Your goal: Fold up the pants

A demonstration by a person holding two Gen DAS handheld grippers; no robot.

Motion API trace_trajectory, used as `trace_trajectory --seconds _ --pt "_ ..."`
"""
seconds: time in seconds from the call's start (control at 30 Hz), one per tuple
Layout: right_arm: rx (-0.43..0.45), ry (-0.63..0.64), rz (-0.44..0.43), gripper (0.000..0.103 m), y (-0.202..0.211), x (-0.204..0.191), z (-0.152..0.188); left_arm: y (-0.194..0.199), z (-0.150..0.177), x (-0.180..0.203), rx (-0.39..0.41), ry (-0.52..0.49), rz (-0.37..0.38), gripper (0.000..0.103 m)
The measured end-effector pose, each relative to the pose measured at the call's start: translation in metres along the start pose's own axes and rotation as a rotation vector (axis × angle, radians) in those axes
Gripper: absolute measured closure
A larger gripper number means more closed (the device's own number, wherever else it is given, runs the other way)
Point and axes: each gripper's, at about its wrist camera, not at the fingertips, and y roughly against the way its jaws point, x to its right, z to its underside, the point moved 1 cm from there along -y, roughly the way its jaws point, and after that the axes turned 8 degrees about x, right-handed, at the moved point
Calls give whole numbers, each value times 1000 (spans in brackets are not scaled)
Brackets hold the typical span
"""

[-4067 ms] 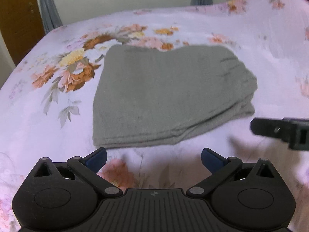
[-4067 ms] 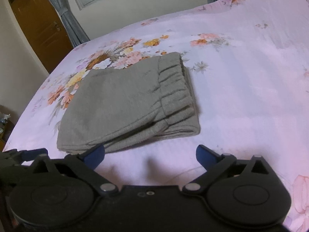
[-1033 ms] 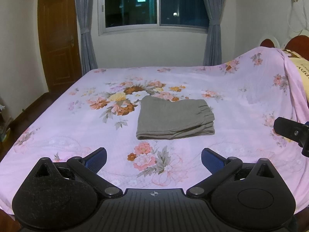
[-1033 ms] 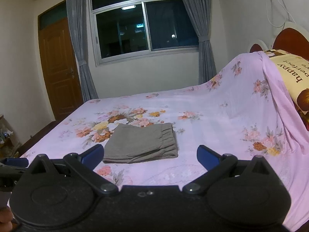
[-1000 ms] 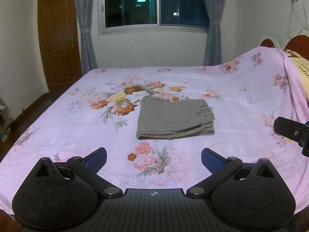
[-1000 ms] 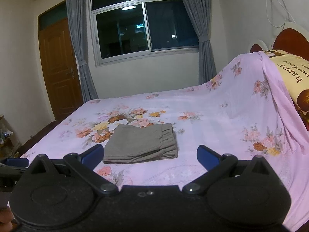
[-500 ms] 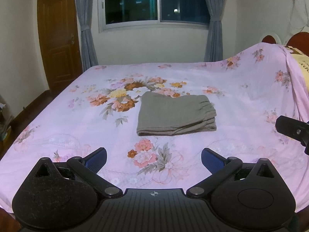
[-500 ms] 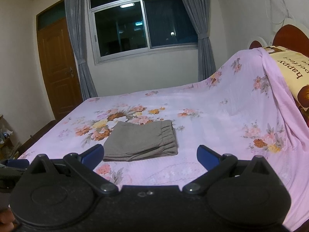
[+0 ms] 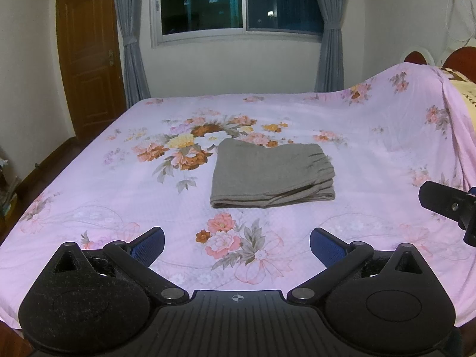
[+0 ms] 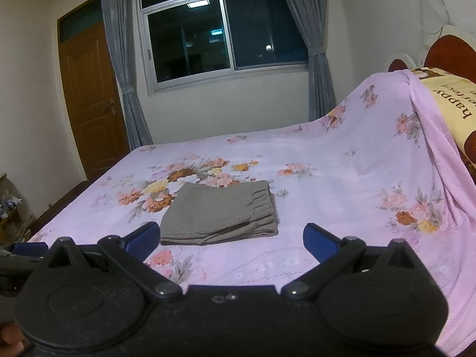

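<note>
The grey pants (image 9: 272, 175) lie folded into a flat rectangle in the middle of the pink floral bed (image 9: 89, 196), waistband to the right. They also show in the right wrist view (image 10: 220, 212). My left gripper (image 9: 236, 244) is open and empty, held back near the bed's front edge, well short of the pants. My right gripper (image 10: 230, 238) is open and empty, also held back from the pants. Part of the right gripper (image 9: 446, 205) shows at the right edge of the left wrist view.
A covered pillow mound (image 10: 416, 113) rises at the bed's right, with a headboard (image 10: 446, 50) behind. A window (image 9: 241, 0) with grey curtains is on the far wall. A wooden door (image 9: 89, 65) stands at left. Clutter (image 10: 9, 205) sits on the floor left.
Since four seconds ago both grippers have pulled far back from the folded pants. In the last second both views shifted slightly; the pants have not moved.
</note>
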Motion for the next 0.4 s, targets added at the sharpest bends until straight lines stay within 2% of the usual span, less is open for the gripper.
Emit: trace_trajectory --seconds 0.17,0.4 --pt "-12 4 -6 0 -6 -1 1 -7 0 -1 -10 -5 8 0" --pt "-31 10 -7 0 -20 1 2 -18 -3 3 25 -4 34 0"
